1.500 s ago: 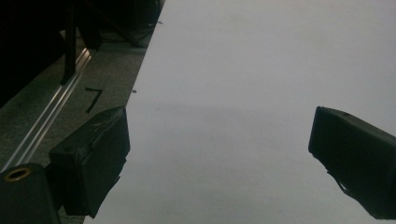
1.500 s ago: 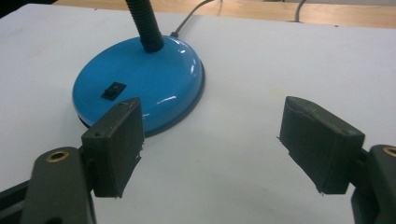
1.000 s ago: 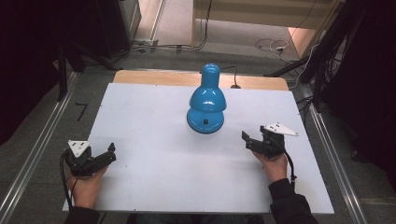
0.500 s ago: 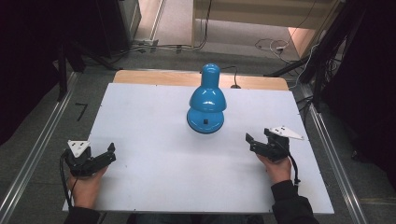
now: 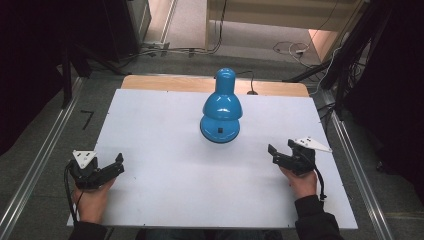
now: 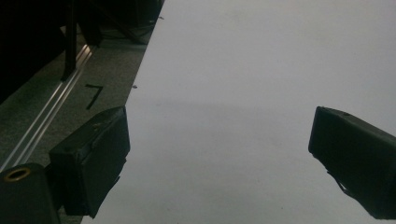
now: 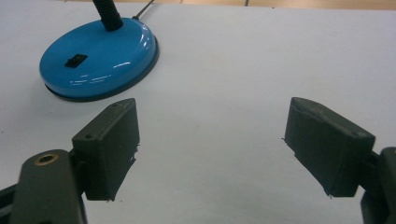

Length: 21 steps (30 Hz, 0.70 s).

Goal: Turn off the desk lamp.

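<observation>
So we see one blue desk lamp standing upright on the white table, at the middle of its far half, shade tipped down over the round base. Base carries one small black switch; a black gooseneck rises from the base in the right gripper view. One cable runs off behind the lamp over the wooden strip at the table's far edge.

Right gripper sits near the table's right edge, nearer us than the lamp and to its right, apart from it, touching nothing. Its jaws stand wide apart and hold nothing; in the right gripper view we see bare table between them, with the lamp base ahead and off to the left of the left jaw.

Left gripper is at the near left corner of the table, well apart from the lamp. Jaws spread wide there too, nothing between them but tabletop; the left jaw hangs about over the table's left edge, grey floor beyond.

Count: one lamp, two grippers, each in one hand, one grey three-cornered plate on each.
</observation>
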Motion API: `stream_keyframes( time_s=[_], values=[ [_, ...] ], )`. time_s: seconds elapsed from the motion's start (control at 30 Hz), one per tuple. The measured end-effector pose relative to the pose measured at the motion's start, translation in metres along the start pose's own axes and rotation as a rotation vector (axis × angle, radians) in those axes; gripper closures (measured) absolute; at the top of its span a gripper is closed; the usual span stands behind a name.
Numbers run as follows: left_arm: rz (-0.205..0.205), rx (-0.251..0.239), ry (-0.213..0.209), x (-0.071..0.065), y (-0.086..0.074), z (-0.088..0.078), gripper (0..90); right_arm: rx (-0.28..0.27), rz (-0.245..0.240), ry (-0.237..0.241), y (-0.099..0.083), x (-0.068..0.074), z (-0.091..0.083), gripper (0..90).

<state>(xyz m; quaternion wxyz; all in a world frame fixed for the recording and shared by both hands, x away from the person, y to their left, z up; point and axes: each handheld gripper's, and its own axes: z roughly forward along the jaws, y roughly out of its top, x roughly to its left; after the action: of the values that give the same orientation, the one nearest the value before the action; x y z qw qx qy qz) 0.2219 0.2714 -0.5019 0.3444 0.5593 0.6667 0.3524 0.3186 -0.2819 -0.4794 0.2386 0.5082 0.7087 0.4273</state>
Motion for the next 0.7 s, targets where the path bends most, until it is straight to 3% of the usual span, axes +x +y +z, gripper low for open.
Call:
stream_keyframes(
  time_s=[0.33, 0.7],
  values=[
    [-0.001, -0.002, -0.001, 0.001, 0.000, -0.001, 6.2, -0.003, 0.015, -0.013, -0.003, -0.009, -0.008, 16.2],
    [-0.002, 0.001, 0.002, 0.000, -0.001, 0.000, 6.2, -0.005, 0.037, -0.051, -0.010, -0.028, -0.021, 16.0]
  ],
)
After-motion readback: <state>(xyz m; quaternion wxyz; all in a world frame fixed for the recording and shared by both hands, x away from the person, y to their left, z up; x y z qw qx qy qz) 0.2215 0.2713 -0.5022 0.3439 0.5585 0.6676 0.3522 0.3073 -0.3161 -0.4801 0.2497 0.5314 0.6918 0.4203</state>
